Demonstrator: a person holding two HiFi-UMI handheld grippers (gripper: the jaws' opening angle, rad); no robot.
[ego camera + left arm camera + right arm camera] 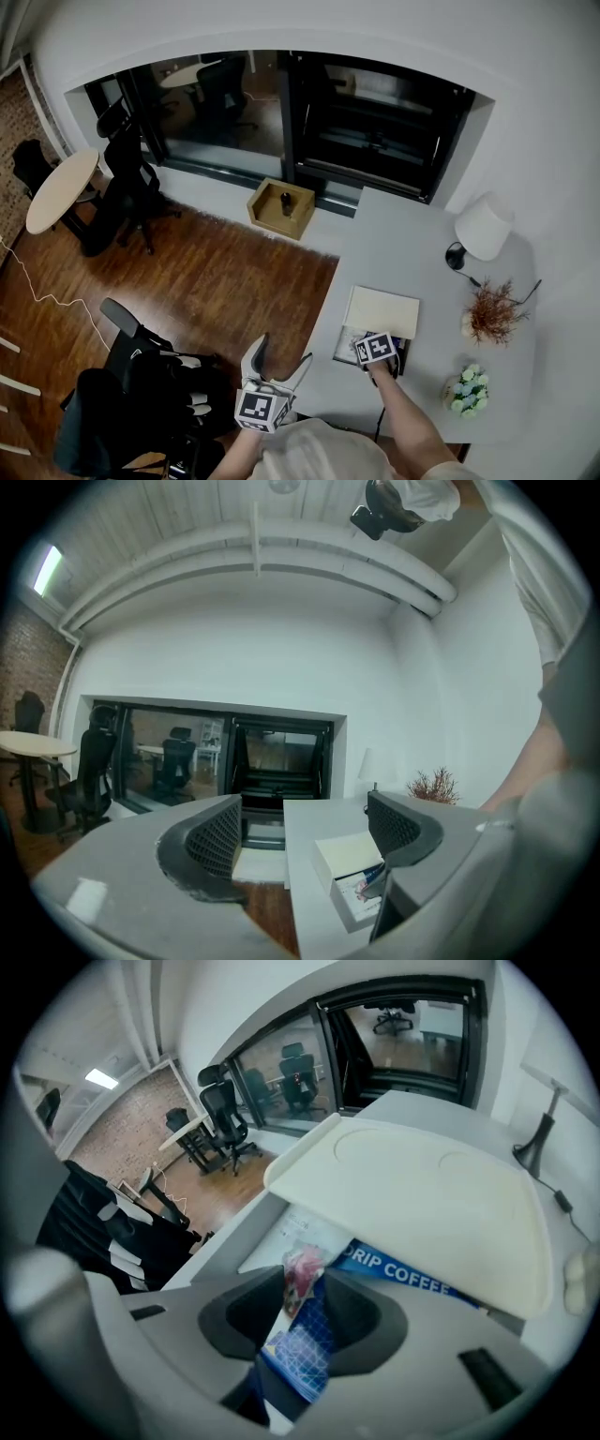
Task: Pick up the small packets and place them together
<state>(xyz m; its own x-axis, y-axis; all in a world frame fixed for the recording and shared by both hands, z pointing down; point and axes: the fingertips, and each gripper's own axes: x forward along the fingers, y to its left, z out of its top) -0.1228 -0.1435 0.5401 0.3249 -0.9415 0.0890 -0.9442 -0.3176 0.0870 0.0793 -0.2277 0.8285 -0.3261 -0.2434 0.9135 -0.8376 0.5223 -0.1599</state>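
A white box (349,339) with its lid (382,309) folded back stands near the front of the grey desk (394,244). My right gripper (377,361) reaches into it. In the right gripper view the jaws (305,1283) are shut on a small blue packet (298,1346) with a pink-red top, which stands upright between the pads. Behind it lies a blue pack printed "DRIP COFFEE" (403,1274) under the lid (422,1194). My left gripper (281,364) hangs off the desk's left edge, over the floor. It stands open (305,832) with nothing between its fingers. The box (352,874) shows just beyond its right finger.
A white lamp (483,227), a dried plant (492,314) and a small flower pot (467,389) stand along the desk's right side. A wooden crate (281,208) sits on the floor by the window. A black chair with a bag (131,394) is at the lower left.
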